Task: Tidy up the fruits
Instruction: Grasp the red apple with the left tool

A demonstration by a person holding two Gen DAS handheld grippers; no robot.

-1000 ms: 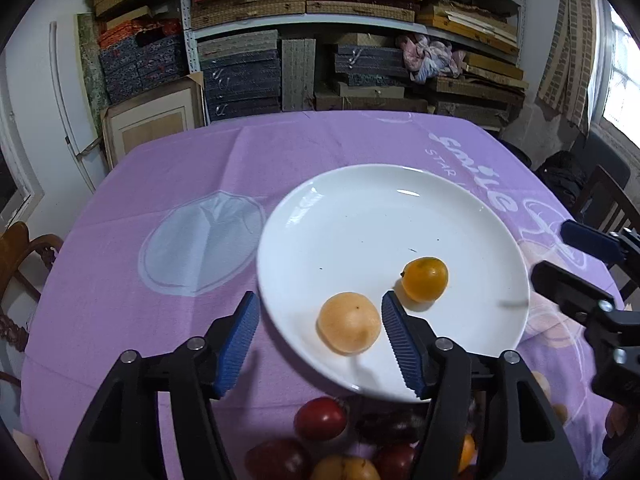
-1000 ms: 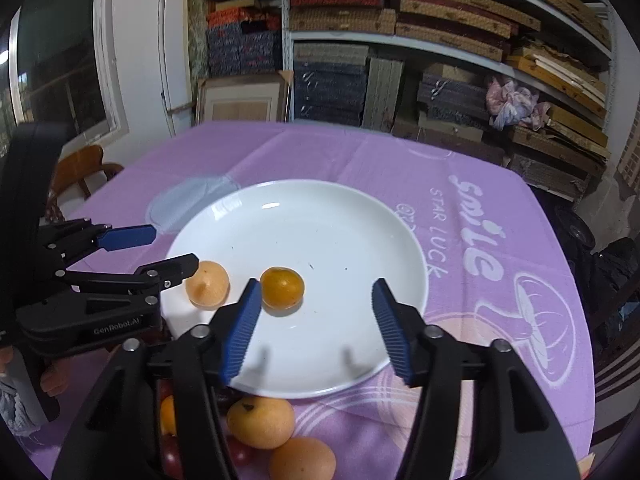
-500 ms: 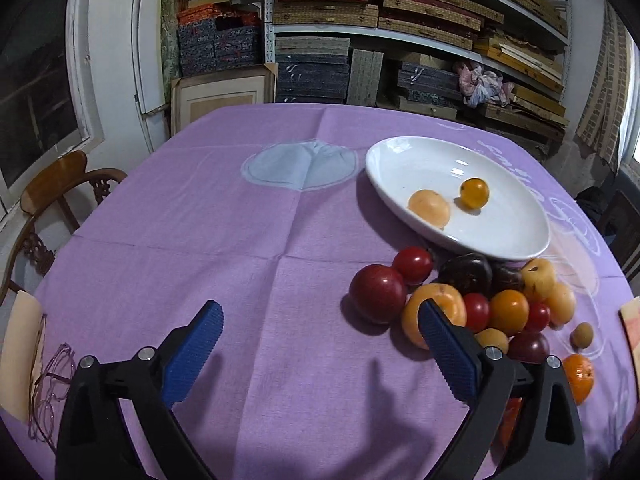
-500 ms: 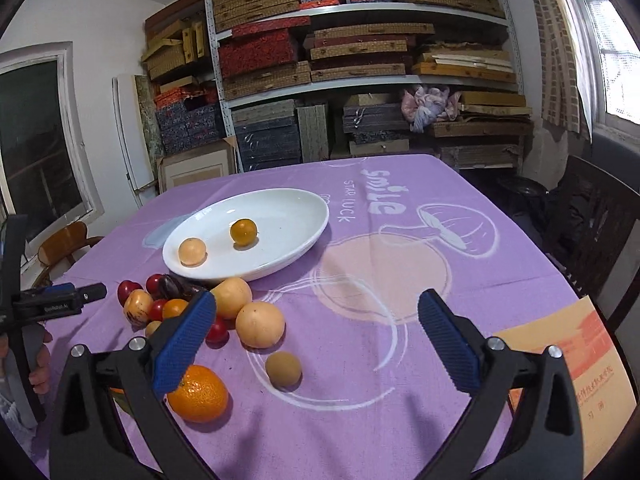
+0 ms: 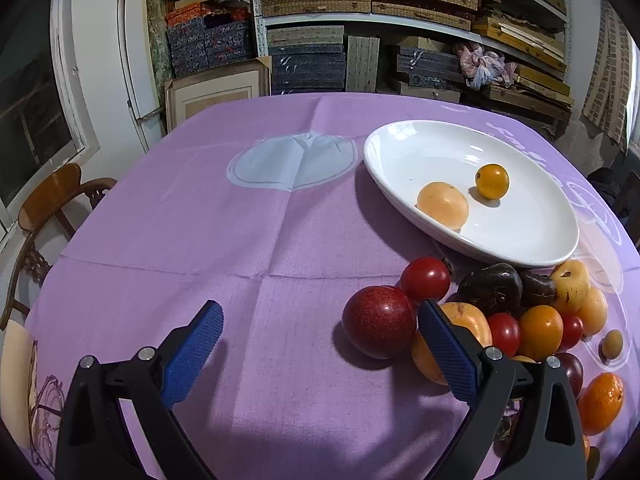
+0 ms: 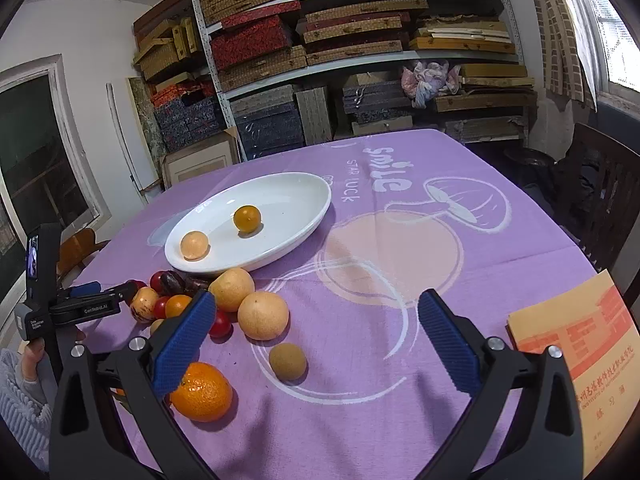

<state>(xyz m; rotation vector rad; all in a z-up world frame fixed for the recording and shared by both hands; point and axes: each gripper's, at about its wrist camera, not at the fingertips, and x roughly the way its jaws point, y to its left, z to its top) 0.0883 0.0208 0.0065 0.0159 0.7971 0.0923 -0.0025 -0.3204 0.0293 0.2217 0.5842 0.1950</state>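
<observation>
2 fruits on plate: pale orange fruit [image 5: 443, 205] and small yellow-orange fruit [image 5: 492, 181] in the white plate [image 5: 400, 148]
Loose fruits: heaped on the purple tablecloth [image 5: 240, 240] just beside the plate
Left gripper [image 5: 320, 356]: spread wide, holding nothing
Right gripper [image 6: 316, 340]: spread wide, holding nothing

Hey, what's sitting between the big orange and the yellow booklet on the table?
Only bare purple tablecloth lies between the orange and the booklet, crossed by the right gripper's open fingers; the right wrist view shows it.
</observation>
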